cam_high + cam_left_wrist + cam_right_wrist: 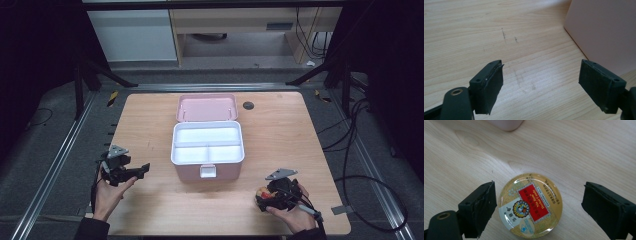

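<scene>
A pink box (207,145) with a white divided tray stands open at the table's middle, its lid (207,107) laid back. A round gold tin (530,203) with a red label lies flat on the wood, between the jaws of my right gripper (539,205), which is open and not touching it. From above, that tin (261,193) peeks out at the front right under the right gripper (267,196). My left gripper (142,170) is open at the front left, with bare wood between its jaws (540,82) and the box's pink wall (604,32) just ahead to the right.
A dark round grommet (248,105) sits in the table (150,125) near the back right of the box. Cables trail on the floor to the right. A box corner (505,123) shows at the top of the right gripper view.
</scene>
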### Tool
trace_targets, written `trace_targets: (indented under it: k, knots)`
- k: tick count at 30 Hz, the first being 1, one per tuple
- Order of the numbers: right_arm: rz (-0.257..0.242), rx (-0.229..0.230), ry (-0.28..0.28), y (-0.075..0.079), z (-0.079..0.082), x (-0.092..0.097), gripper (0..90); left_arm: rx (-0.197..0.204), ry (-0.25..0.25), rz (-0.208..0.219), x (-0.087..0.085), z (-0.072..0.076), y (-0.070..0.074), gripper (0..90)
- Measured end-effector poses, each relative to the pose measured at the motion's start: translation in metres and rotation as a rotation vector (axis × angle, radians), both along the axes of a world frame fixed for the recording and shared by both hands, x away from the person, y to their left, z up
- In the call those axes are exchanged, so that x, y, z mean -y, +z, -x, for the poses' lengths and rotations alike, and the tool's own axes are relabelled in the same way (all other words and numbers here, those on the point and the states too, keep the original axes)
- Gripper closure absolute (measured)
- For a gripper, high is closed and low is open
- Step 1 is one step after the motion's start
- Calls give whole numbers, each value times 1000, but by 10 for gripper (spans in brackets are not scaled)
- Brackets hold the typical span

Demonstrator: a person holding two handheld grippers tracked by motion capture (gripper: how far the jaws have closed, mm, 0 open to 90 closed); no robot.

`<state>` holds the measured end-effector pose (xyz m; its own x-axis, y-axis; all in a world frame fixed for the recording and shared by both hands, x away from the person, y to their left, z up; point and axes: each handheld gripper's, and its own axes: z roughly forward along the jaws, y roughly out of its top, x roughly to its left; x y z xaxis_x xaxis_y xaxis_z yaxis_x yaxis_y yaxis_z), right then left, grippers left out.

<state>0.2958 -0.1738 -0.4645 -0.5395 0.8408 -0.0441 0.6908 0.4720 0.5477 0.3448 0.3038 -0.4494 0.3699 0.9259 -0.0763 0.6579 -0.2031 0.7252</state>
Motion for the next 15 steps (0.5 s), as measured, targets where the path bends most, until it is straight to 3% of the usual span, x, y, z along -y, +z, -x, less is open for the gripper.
trace_targets:
  k: [6, 15]
  knots:
    - [26, -57, 7, -12, 0, -5, 122, 0, -1, -5, 1, -1, 0, 195]
    - [51, -99, 15, -21, -1, -7, 159, -6, -9, -8, 2, -1, 0, 196]
